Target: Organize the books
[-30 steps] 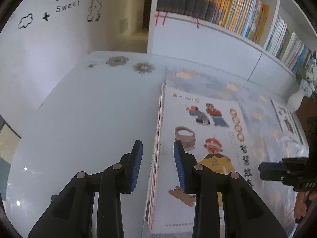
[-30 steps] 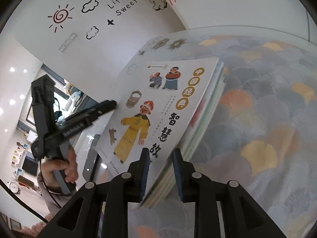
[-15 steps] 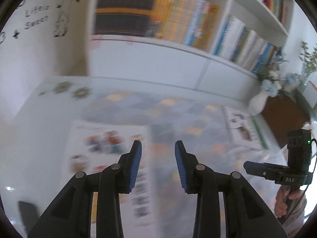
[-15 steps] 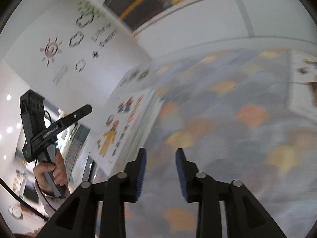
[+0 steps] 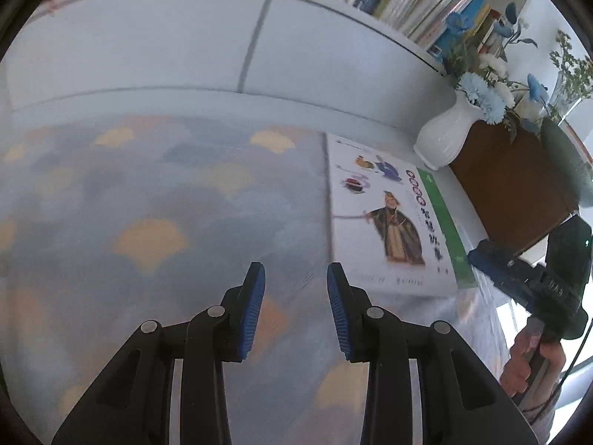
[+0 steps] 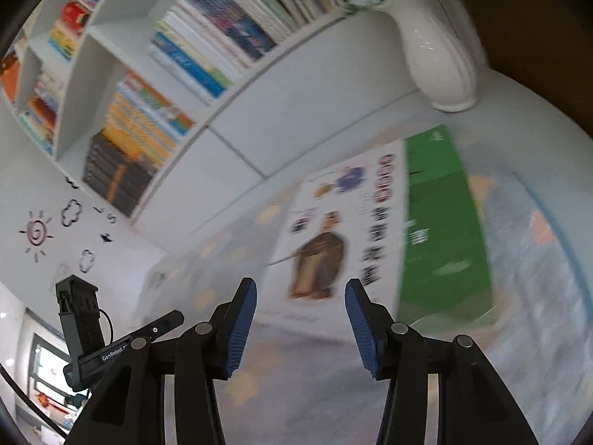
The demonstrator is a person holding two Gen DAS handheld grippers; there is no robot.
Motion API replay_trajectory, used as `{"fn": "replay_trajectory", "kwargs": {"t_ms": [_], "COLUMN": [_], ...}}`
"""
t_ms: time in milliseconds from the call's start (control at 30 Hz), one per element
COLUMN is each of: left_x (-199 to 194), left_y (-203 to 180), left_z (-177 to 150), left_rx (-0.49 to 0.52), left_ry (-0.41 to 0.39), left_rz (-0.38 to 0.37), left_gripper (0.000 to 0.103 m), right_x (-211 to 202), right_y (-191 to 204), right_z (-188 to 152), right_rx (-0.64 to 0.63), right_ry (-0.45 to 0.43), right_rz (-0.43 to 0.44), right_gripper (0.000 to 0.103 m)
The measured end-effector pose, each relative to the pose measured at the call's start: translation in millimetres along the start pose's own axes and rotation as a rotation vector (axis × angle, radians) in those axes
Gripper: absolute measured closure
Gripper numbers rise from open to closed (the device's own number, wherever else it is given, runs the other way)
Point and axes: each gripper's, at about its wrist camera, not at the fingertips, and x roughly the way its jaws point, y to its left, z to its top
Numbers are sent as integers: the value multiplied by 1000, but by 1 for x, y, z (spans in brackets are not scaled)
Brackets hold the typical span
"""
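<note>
A thin white picture book with a robed cartoon figure on its cover lies flat on the counter, which wears a blue-grey cloth patterned with yellow scallops; a green-covered book sits under it, its right strip showing. Both lie near the counter's far right corner, just beside a white ceramic vase of blue and white flowers. The left hand-held gripper hangs released over bare cloth, jaws apart, nothing between them, the white book just off to its right. The right hand-held gripper is likewise released and empty, its jaws framing the near edge of the white book without touching it. Behind the counter stands a white bookshelf packed with upright books. Judgement: these two books remain to be organised; neither is grasped yet, and the right hand-held gripper appears best placed to take them.
</note>
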Motion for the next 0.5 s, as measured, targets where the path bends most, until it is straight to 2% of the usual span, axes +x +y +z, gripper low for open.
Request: {"fn": "replay_trajectory", "kwargs": {"t_ms": [200,367,500], "left_x": [51,76,78], "left_y": [-21,-36,-23], "left_z": [11,20,22], "left_rx": [13,98,45], "left_ry": [31,-12,-27], "left_rz": [-38,-27,-117], "left_gripper": [71,68,68], "right_x": [33,40,39], "right_y": [-23,-22,-21], "right_z": [12,10,3], "right_rx": [-48,-107,-155], "right_ry": [34,-9,-37], "right_rz": [-136,-91,-92], "right_gripper": [55,50,49]}}
